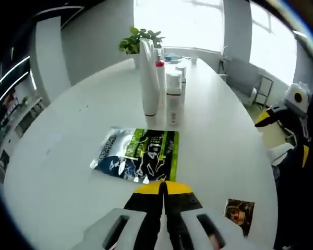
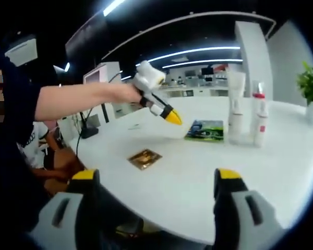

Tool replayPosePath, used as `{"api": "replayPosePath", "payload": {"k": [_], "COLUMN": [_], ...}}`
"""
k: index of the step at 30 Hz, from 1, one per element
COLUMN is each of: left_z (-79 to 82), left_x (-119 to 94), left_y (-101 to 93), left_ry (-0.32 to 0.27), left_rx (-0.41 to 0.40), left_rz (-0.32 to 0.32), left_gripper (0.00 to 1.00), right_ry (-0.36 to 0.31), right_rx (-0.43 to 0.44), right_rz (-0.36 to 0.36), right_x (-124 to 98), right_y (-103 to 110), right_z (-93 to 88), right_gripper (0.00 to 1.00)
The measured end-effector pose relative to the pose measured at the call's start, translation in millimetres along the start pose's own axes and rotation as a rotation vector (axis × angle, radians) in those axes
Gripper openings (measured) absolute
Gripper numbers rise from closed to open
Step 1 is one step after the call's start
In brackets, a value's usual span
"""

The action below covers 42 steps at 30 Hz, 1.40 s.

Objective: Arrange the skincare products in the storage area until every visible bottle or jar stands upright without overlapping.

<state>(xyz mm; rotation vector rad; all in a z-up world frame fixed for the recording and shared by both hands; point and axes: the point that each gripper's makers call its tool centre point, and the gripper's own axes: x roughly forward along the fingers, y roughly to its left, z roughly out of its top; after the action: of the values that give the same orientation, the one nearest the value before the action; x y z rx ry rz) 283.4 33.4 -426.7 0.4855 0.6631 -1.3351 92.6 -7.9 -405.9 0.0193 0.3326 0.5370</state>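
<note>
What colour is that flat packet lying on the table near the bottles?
The flat packet is black and bright green with white lettering, clearest in the left gripper view.
</note>
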Motion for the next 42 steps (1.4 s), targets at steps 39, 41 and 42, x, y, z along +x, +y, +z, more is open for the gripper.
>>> {"api": "replayPosePath", "payload": {"k": [39,41,42], "left_z": [-44.3,-51.9,-55.4], "left_x": [-114,-118,-119], "left_y": [-12.4,-13.3,-14.1], "left_ry": [-0.619,-0.628,-0.635], "left_rx": [-0.323,-0.341,-0.356], "left_rz": [0.18,0.192,0.197], "left_gripper": [0.0,0.0,0.0], "right_ry": [0.073,0.075,0.078], "right_rx": [-0.1,-0.104,-0.105], "right_rz": [0.096,0.103,0.106], "right_x": [27,29,31], "right_y": [39,38,38], "right_z": [7.3,8.6,8.6], "right_gripper": [0.92,0.92,0.92]}}
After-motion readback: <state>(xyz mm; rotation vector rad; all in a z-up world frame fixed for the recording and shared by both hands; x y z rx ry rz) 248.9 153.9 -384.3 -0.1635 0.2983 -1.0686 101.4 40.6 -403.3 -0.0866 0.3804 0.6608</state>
